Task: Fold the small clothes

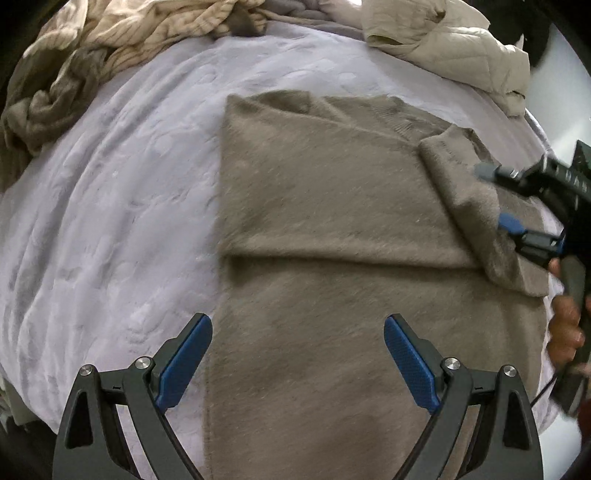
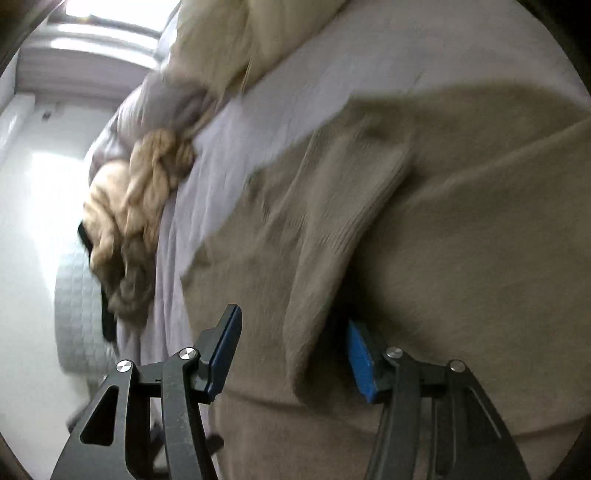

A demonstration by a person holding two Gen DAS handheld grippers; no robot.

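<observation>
A taupe fuzzy sweater (image 1: pixel 325 206) lies flat on a lavender blanket (image 1: pixel 110 221), with its top part folded down across the body. A sleeve flap (image 1: pixel 469 206) is turned over at its right side. My left gripper (image 1: pixel 298 320) is open, hovering over the sweater's lower part with nothing between its fingers. My right gripper (image 1: pixel 493 196) reaches in from the right edge. In the right wrist view, which is blurred, the right gripper (image 2: pixel 293 317) is open with a raised fold of the sweater (image 2: pixel 321 295) between its fingers.
A cream ribbed knit pile (image 1: pixel 129 29) and an olive garment (image 1: pixel 48 103) lie at the far left. A cream quilted jacket (image 1: pixel 450 44) sits at the far right. A person's hand (image 1: pixel 565 325) holds the right gripper. A tan clothes heap (image 2: pixel 147 192) lies near the bed edge.
</observation>
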